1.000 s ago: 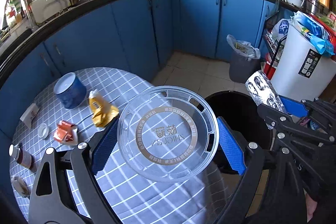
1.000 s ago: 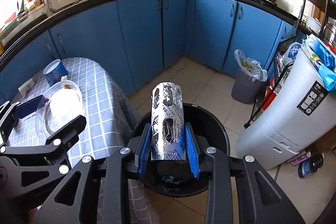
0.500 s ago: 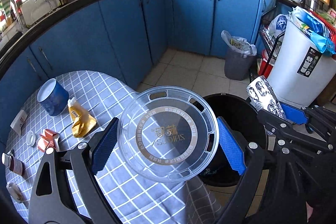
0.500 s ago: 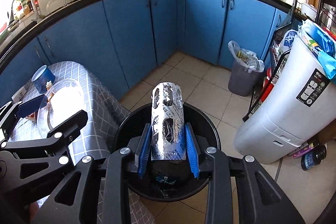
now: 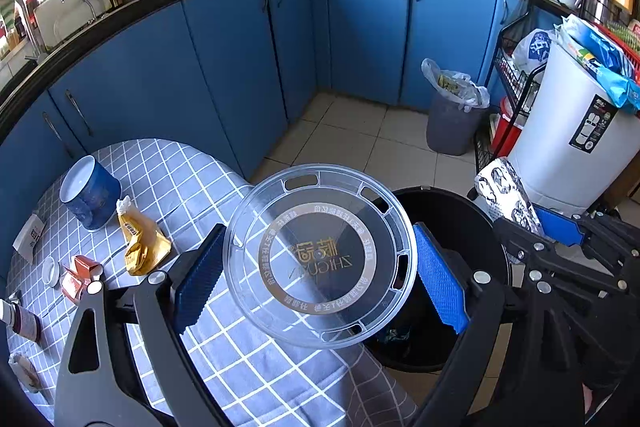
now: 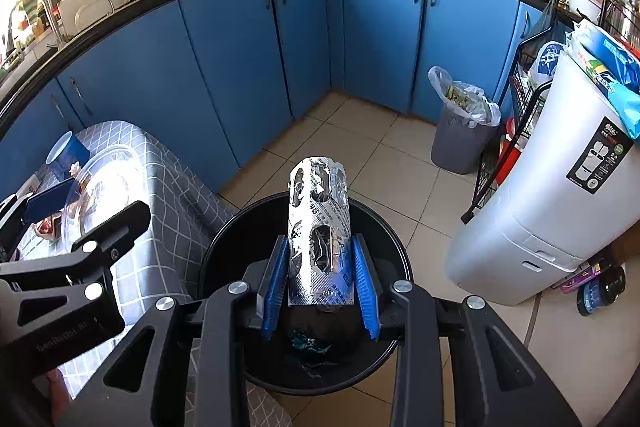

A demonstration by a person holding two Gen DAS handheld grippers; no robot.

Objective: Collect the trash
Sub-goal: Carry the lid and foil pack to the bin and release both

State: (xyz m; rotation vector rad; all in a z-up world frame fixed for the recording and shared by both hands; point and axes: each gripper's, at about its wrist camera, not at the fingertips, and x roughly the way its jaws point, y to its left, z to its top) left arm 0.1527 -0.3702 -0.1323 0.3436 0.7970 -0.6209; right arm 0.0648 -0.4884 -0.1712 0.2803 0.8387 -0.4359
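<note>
Black bin point(image 6: 224, 251) mouth lies open beside table point(image 6: 172, 195).

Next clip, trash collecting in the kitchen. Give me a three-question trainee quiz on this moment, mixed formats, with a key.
1. True or false: the right gripper holds the silver blister pack above the black bin.
2. What is clamped in the left gripper?
A. the blue cup
B. the clear plastic lid
C. the yellow sachet
3. Fill in: the yellow sachet lies on the checked tablecloth right beside the ____ cup.

Key
1. True; the pack stands upright between the blue pads, over the bin's opening.
2. B
3. blue
</note>
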